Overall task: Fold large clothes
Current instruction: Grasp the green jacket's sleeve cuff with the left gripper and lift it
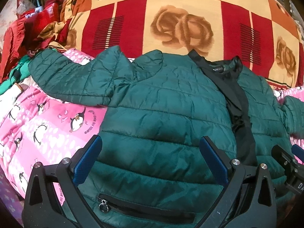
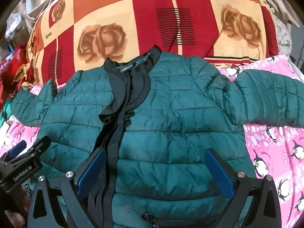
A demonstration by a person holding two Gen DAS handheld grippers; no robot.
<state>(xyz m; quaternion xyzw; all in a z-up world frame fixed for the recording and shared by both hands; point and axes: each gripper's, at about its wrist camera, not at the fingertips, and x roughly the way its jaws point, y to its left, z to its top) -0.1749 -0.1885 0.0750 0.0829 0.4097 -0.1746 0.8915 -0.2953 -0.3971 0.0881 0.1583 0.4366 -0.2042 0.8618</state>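
While green quilted jacket [image 2: 171, 125] lies flat, both grippers hover, jaws spread, empty; best: grab sleeve [image 2: 269, 98] at 3 o'clock, fold inward.

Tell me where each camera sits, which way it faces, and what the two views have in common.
Left wrist: rides on the left gripper, looks forward over the green jacket's left half; its own open blue fingers show, and the right gripper at the edge.
Right wrist: rides on the right gripper, looks over the jacket's right half; own open fingers show.
Shared: jacket, its black placket, pink penguin sheet, rose blanket.
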